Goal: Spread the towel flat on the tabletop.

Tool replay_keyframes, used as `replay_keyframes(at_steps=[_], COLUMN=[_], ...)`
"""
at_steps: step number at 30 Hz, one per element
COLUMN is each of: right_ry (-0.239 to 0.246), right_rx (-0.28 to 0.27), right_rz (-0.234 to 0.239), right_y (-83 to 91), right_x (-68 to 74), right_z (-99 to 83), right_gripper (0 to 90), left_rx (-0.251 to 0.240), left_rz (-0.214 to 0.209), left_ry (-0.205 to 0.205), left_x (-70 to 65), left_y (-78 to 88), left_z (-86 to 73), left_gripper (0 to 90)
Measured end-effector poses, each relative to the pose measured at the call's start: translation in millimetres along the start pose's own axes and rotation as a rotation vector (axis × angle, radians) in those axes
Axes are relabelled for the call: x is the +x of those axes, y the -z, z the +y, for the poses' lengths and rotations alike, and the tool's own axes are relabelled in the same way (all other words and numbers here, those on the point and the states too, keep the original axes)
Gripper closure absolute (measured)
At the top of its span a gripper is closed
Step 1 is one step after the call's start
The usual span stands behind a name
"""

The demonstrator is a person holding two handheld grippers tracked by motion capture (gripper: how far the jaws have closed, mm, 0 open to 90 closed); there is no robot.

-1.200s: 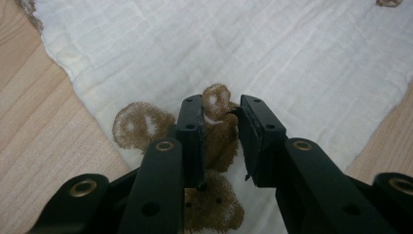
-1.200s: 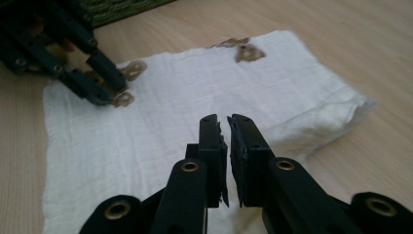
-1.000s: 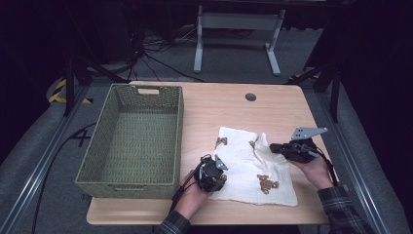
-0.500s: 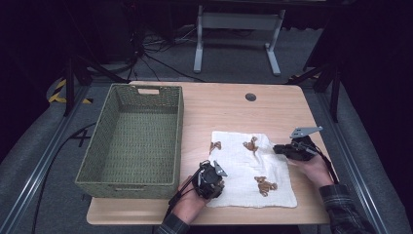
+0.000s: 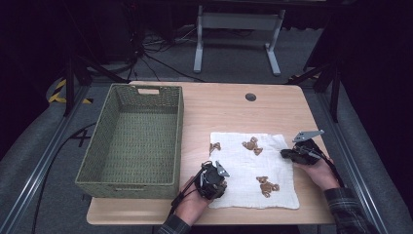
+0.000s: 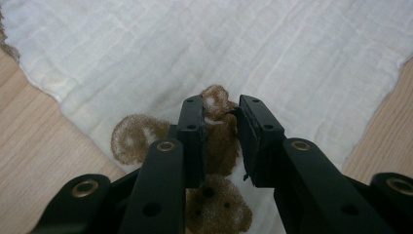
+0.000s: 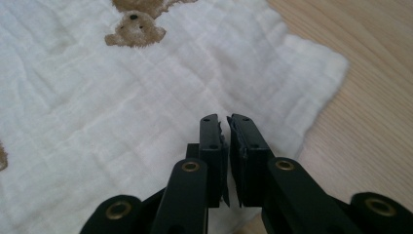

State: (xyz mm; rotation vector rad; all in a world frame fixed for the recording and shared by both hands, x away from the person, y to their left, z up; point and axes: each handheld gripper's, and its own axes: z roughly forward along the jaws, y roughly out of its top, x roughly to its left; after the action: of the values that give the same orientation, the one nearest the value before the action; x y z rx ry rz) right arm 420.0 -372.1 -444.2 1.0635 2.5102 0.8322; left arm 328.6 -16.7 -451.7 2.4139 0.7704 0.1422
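A white cloth (image 5: 253, 170) printed with brown bears is spread flat on the tabletop (image 5: 224, 107), in the lower centre-right of the high view. Three bear prints are seen on it there, one near its left edge, one near its upper middle and one in its lower middle.

The left hand-held gripper (image 5: 210, 179) is placed at the cloth's lower left corner, just right of the basket. In the left gripper view its jaws are seen standing a narrow gap apart over a bear print (image 6: 214, 141), close to the cloth's edge; whether cloth is pinched between them cannot be told.

The right hand-held gripper (image 5: 287, 153) is held at the cloth's right edge, in the middle right of the high view. In the right gripper view its jaws are seen nearly closed, with only a slit between them, above the cloth (image 7: 146, 97) near its corner; a grip on the cloth cannot be made out.

A green woven basket (image 5: 112, 141) stands at the left of the tabletop, just beside the cloth.
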Motion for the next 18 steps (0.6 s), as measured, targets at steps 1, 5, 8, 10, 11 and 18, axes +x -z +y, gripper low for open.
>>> replay_keyframes(at_steps=[1,5,8,10,11,18], right_ry=[-0.004,-0.017,-0.023,-0.019,-0.019,-0.007], right_rx=[0.003,-0.003,-0.024,-0.055,-0.055,-0.103], right_rz=[-0.005,-0.011,0.007,0.013,0.013,0.026], right_y=[2.0,6.7,9.0,12.2,12.2,19.5], right_x=[-0.7,-7.3,-11.0,-13.0,-13.0,-17.5], right_z=[-2.0,-8.6,-9.7,-8.8,-8.8,-4.5], right_gripper=[83.9,83.5,79.3,77.2,77.2,66.7], left_rx=[0.003,-0.013,-0.018,-0.023,-0.027,-0.065], left_rz=[-0.017,-0.026,-0.026,-0.028,-0.033,-0.023], left_ry=[-0.007,-0.014,-0.022,-0.012,-0.011,0.013], left_x=[-0.3,-3.5,-3.3,-3.0,-1.1,15.6], left_y=[-0.5,-5.0,-6.8,-7.6,-7.8,-4.5], left_z=[1.4,5.2,8.2,8.9,11.2,27.7], left_gripper=[72.2,72.1,71.5,69.8,69.8,64.0])
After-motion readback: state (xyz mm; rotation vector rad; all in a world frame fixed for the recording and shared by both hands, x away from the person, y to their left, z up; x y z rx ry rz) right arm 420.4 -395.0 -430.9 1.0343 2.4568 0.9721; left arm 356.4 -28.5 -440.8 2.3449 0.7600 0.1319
